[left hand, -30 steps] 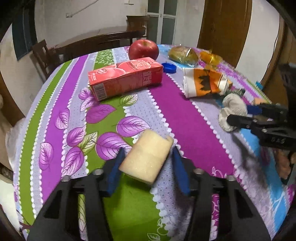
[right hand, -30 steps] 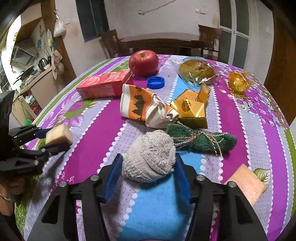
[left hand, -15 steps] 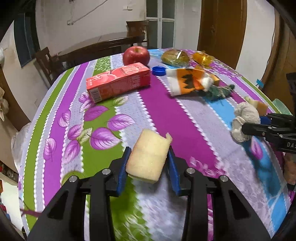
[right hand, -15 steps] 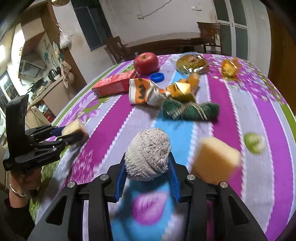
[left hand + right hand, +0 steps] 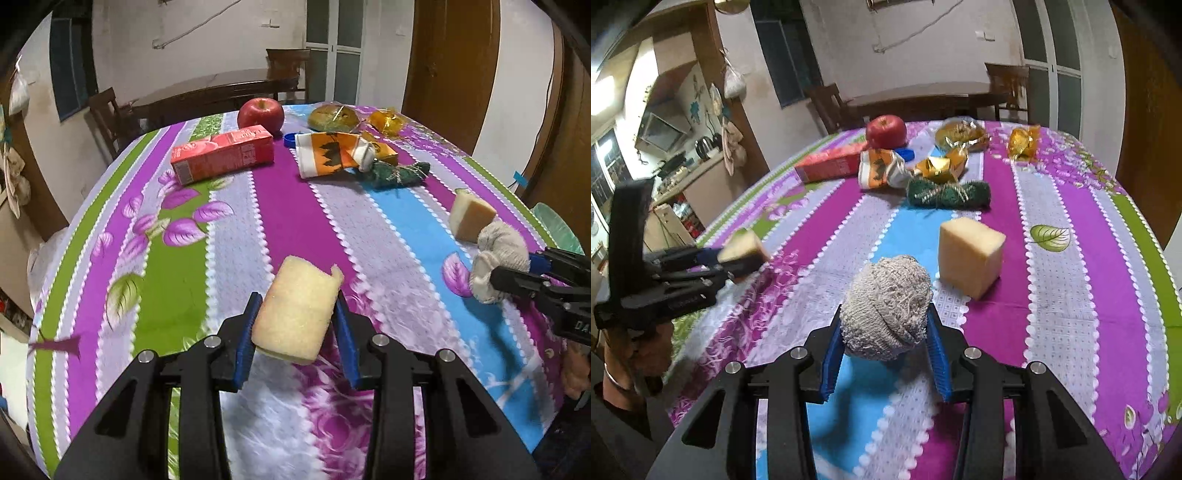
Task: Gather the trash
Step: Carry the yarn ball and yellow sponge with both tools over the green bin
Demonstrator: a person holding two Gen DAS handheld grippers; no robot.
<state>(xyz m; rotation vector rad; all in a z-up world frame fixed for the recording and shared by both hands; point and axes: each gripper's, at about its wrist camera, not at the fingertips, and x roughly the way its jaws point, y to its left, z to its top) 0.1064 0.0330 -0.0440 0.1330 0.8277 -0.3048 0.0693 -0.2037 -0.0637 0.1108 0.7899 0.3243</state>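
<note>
Sponge, the pale yellow foam block (image 5: 297, 314), sits clamped in your left tool (image 5: 297, 328); the grey knitted rag ball (image 5: 886, 308) fills your right tool (image 5: 884, 332), nearer the loose foam cube (image 5: 971, 254).

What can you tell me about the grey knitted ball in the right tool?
The knitted ball is a rolled-up wad of coarse, off-white to grey knit fabric, loosely looped and frayed on its face. It sits pinched between the right tool's two blue pads, bulging out above them. The left view shows it held clear of the tablecloth, near the yellow sponge block but apart from it.
</note>
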